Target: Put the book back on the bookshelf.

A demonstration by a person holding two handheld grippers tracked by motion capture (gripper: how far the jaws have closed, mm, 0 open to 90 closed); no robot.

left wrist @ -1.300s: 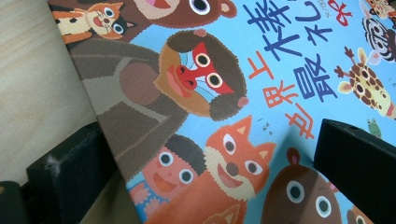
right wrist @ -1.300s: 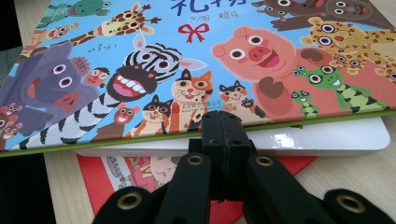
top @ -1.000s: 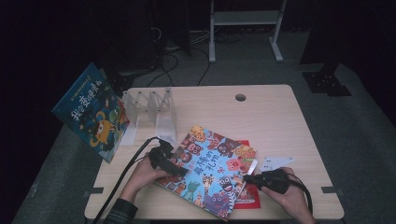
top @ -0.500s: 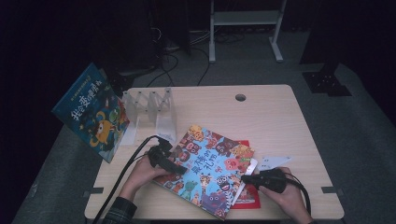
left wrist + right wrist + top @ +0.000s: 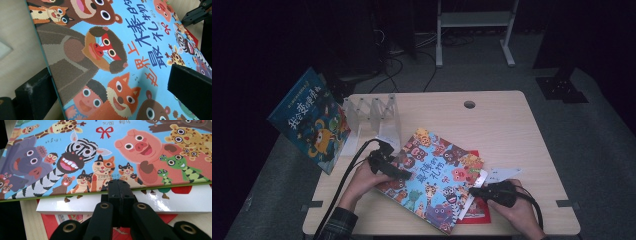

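The animal picture book [image 5: 437, 177] lay tilted near the table's [image 5: 502, 130] front. The left gripper [image 5: 393, 169] straddled its left edge, jaws apart, probably to lift it; the right gripper [image 5: 477, 190], jaws shut together, nosed against its right edge.

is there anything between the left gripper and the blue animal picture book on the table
Nothing visible. The left gripper has its open jaws straddling the left edge of the blue animal-cover picture book, one jaw over the cover and one beside the edge.
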